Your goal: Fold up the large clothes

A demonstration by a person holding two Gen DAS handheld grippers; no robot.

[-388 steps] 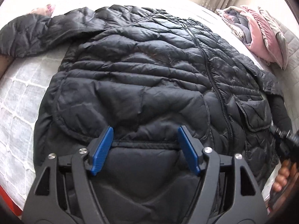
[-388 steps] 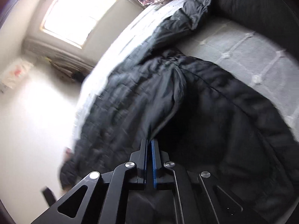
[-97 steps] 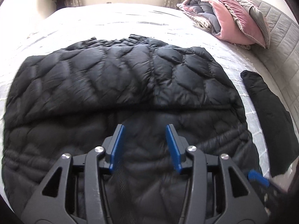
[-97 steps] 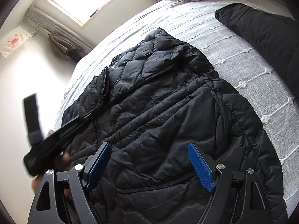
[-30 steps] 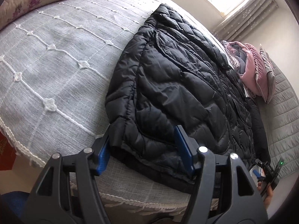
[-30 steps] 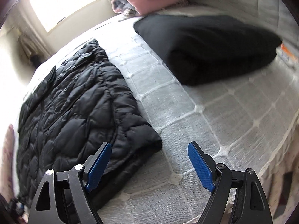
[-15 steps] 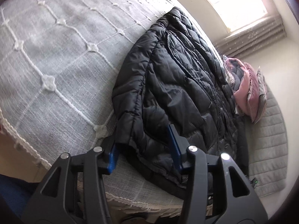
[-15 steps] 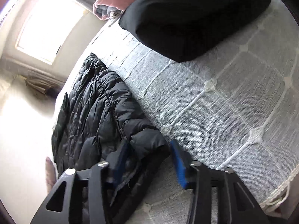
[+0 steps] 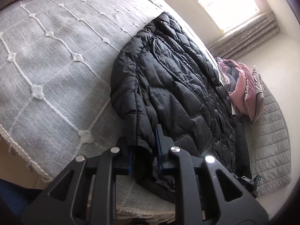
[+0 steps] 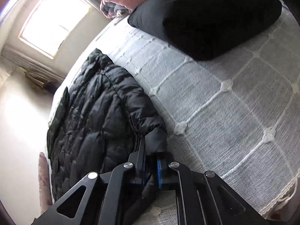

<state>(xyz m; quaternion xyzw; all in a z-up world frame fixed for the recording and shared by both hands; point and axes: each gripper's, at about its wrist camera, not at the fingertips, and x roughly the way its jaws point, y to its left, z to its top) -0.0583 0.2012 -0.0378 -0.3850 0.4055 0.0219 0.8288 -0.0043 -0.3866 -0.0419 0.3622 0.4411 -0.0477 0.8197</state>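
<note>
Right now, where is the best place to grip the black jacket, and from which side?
Grip the jacket at its two near hem corners, coming from the bed's near edge: the corners stick out there, thin enough to pinch. The left gripper and right gripper are closing on them.

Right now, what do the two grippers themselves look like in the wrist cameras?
Both look alike. The left gripper and right gripper are matte black frames with triangular cut-outs and round silver bolt heads at the joints. Each finger carries a flat blue pad on its inner face. No cables, labels or sleeves show.
</note>
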